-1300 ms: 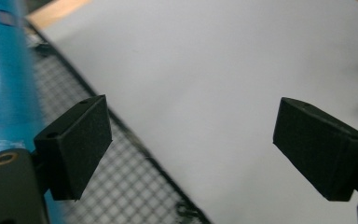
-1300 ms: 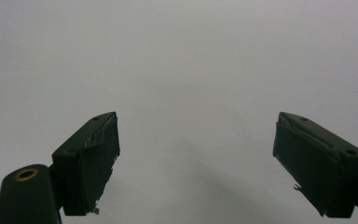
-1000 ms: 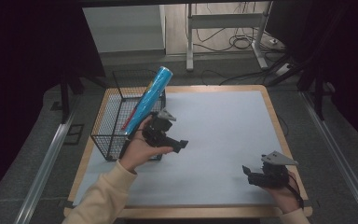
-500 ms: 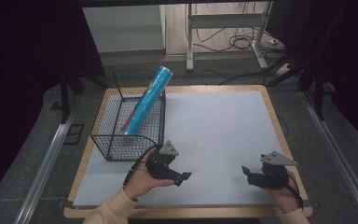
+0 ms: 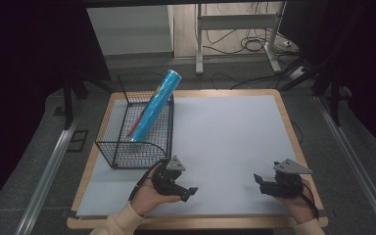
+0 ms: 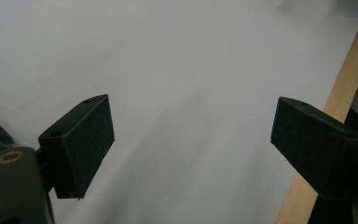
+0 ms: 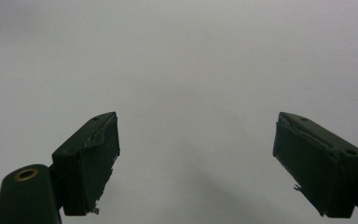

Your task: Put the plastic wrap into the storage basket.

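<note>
left gripper [image 5: 185,190]: lower centre-left of the high view, low over the white sheet, just in front of the basket's near corner. Jaws released, wide gap, nothing between; its own view [image 6: 191,140] has bare sheet between the pads.
right gripper [image 5: 264,182]: lower right of the high view, held in a hand near the desk's front edge. Jaws released, empty; its own view [image 7: 196,154] looks at plain white sheet.
blue tube [image 5: 155,105]: upper left-centre, leaning tilted in the wire basket [image 5: 108,147], top end sticking out past the far rim.
red stick [image 5: 137,123]: inside the basket beside the tube.
white sheet [image 5: 225,132]: covers most of the desk [image 5: 284,115].
grippers: well apart.
</note>
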### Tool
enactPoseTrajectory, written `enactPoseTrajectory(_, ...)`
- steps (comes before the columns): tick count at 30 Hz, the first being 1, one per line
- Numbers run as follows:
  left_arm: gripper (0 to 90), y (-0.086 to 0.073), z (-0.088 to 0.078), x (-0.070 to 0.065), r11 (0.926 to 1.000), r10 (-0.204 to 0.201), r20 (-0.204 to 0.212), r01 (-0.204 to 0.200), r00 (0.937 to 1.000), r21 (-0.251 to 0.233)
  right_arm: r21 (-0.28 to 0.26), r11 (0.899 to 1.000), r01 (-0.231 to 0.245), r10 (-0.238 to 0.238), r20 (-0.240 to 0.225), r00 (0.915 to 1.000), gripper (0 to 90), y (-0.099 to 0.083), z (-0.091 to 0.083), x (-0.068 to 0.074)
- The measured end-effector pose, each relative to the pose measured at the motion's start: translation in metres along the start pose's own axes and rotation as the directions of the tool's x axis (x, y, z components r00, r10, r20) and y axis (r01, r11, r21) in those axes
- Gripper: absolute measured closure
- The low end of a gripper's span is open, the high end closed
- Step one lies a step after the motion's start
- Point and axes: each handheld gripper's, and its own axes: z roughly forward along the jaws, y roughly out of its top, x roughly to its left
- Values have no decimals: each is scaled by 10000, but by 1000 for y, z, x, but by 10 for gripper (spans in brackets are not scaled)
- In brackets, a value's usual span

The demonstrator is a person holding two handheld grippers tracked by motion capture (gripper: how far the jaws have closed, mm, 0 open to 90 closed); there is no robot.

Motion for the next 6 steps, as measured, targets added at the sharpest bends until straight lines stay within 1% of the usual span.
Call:
enactPoseTrajectory(1,131,-1,0,1,10000,-30,-10,30,10000,2,-119,9999,13,-11,99,10000,148,1,-1,0)
enactPoseTrajectory(3,131,-4,-1,3,9999,-88,174,89,9998,-88,-222,9997,-65,68,136,9999,147,2,-1,-1)
enactPoseTrajectory(6,129,-5,-3,3,9999,-105,112,107,9999,-127,-189,9998,-12,13,70,10000,147,1,0,0)
